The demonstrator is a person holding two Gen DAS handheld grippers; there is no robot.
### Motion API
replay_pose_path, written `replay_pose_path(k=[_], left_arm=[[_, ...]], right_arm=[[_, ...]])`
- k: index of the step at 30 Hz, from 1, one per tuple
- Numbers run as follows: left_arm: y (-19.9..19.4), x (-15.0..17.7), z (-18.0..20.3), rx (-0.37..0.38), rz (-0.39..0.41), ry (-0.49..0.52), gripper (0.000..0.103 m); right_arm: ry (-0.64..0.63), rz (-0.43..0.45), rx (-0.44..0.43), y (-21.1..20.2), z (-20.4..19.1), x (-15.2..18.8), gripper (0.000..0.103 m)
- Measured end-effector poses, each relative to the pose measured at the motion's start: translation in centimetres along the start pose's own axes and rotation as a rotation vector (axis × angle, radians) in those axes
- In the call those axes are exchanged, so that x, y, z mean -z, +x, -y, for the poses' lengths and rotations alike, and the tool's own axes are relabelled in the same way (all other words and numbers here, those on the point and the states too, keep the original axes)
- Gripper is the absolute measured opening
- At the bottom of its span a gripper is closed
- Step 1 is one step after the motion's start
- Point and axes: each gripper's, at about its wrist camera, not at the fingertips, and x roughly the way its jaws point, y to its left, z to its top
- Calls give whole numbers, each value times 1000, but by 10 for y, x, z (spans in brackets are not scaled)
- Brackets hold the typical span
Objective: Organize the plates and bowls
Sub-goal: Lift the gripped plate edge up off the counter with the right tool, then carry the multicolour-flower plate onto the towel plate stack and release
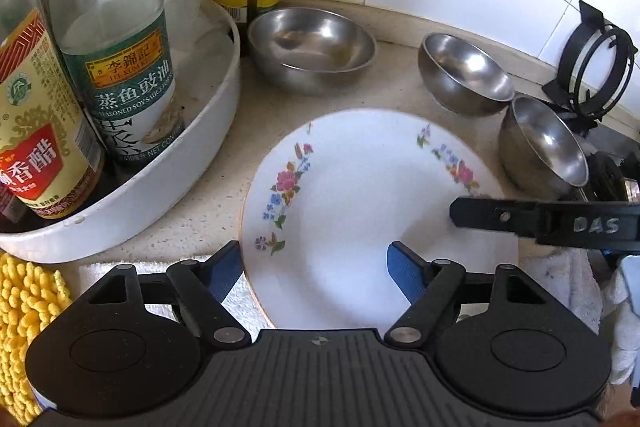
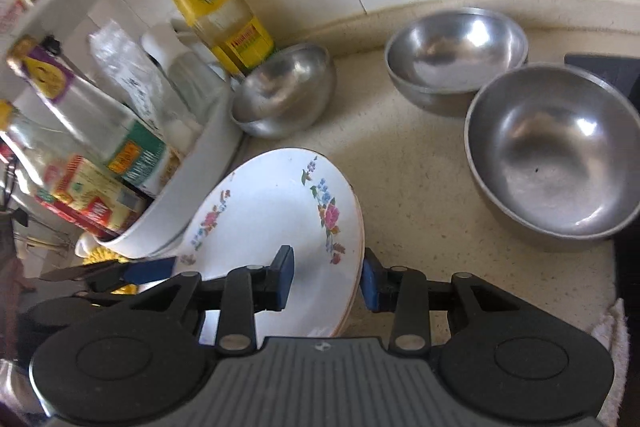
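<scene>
Left gripper (image 1: 314,269): jaws apart, straddling the near left rim of the white floral ceramic plates (image 1: 360,211), stacked on the speckled beige counter (image 1: 224,187). Right gripper (image 2: 327,281): jaws apart astride their right rim. Beyond: three stainless steel bowls (image 2: 556,155).

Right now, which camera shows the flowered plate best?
The left wrist view: the flowered plate lies nearly whole, face-on. The right wrist view shows it slanted, partly hidden by a hand-held gripper, with more plate rims stacked beneath.
</scene>
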Motion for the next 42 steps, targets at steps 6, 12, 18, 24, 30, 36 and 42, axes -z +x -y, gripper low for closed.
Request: replay_pose_path(k=[6,12,18,24,30,36,42], left_arm=[[-18,12,4,5,31,21,82],[-41,24,6,-9,77,25,82],[-61,44,7,-35,81,-1,82],[-72,63,9,-59,76,-35,82],[-84,80,14,-62,74,-53,83],[-85,96,17,-75,59,-67,83],[-88,107,17,-71,56,-82,84]], right_arm=[[-10,27,2,-17,-11,10,55],[-22,42,-30,-37,-23,27,55],[-49,22,-68,-49,-32,44,55],[-77,-8,-91,-57,-35,58,55],[-101,-28,-107,-69,-37,70,55],[-115,-66,-117,-71,-35,85,55],[-122,-75,-119,-74,-38,91,55]])
